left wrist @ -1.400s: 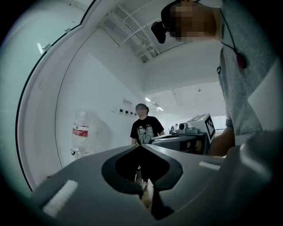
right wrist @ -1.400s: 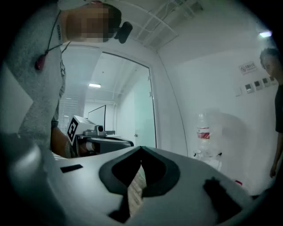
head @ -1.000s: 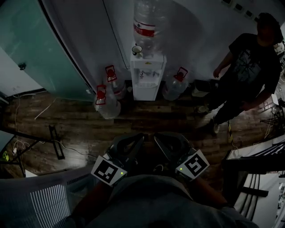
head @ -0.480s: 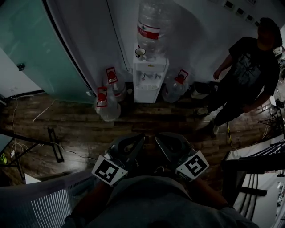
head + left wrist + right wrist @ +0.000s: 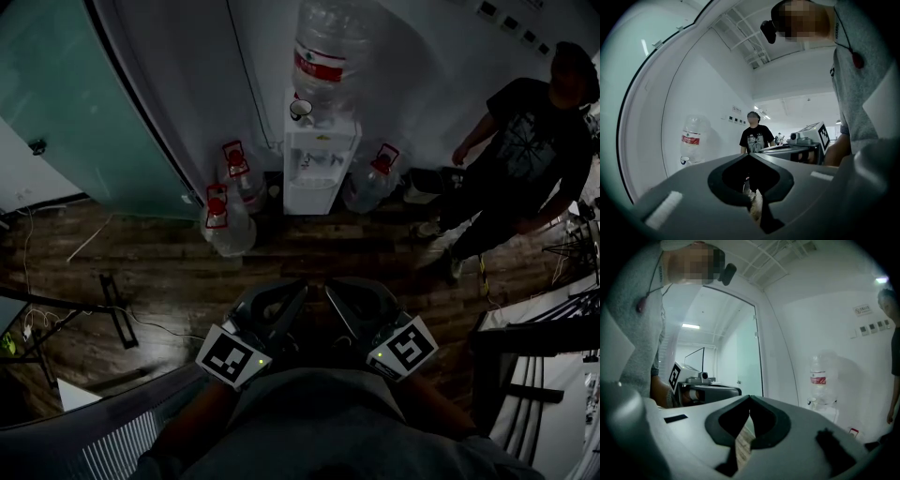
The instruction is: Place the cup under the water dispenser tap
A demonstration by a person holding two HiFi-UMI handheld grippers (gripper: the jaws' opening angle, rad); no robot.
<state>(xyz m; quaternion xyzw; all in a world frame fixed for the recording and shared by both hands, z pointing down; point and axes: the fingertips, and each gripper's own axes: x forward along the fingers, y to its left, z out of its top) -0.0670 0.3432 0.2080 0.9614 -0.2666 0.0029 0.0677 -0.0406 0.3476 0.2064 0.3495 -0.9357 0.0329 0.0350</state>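
Observation:
A small white cup [image 5: 301, 110] stands on top of the white water dispenser [image 5: 319, 164], next to the big clear bottle [image 5: 328, 47], far ahead by the wall. My left gripper [image 5: 300, 285] and right gripper [image 5: 329, 285] are held close to my body, side by side, both shut and empty. In the left gripper view the jaws [image 5: 749, 154] meet at the tips, and the cup [image 5: 684, 160] shows small at the left. The right gripper view has its closed jaws [image 5: 750, 397] low in the middle and the cup [image 5: 813, 402] by the bottle [image 5: 820, 376].
Three spare water bottles with red caps lie on the floor around the dispenser [image 5: 225, 223] [image 5: 242, 173] [image 5: 370, 178]. A person in a black T-shirt [image 5: 520, 150] stands at the right. A teal glass door [image 5: 84, 103] is left; cables and a stand [image 5: 117, 300] lie on the wood floor.
The dispenser and cup have drawn slightly nearer and shifted right in the head view as I walk toward them. Both grippers keep the same shut pose in front of me.

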